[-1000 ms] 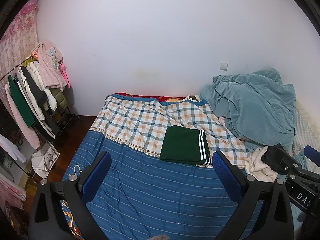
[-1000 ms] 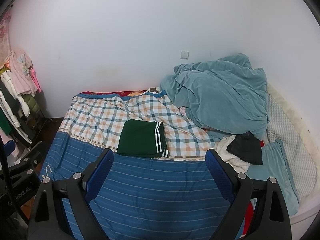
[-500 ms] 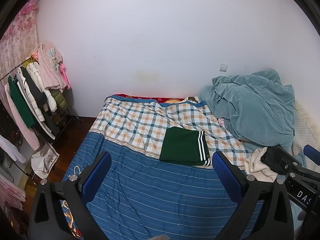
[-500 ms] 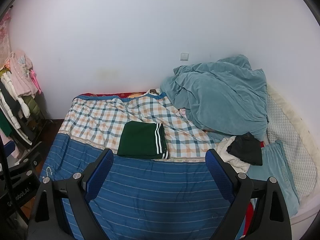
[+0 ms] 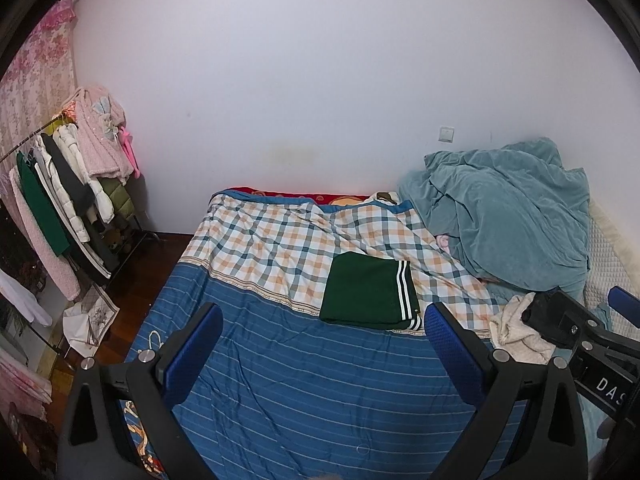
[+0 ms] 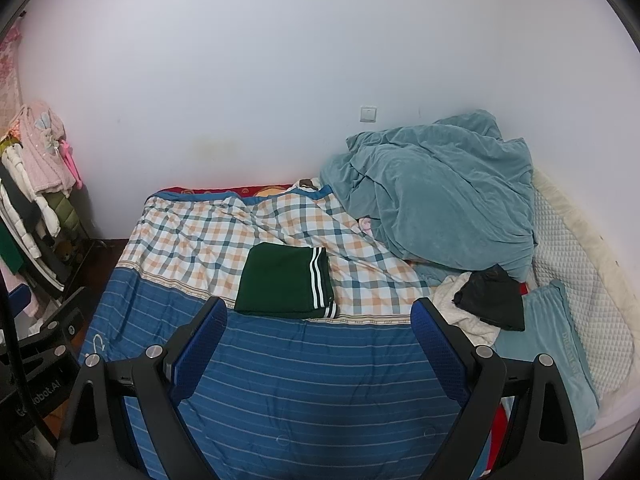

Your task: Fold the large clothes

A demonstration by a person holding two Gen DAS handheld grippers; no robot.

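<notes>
Both the left gripper [image 5: 323,334] and right gripper [image 6: 319,330] hover wide, holding nothing. The green garment [image 6: 285,285] lies folded at twelve o'clock; the black garment [image 6: 493,297], two o'clock, likely needs grasping next.

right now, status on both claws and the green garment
Left claw open, empty. Right claw open, empty. Green garment folded flat on bed. Unfolded black garment at right, nothing blocking.
</notes>
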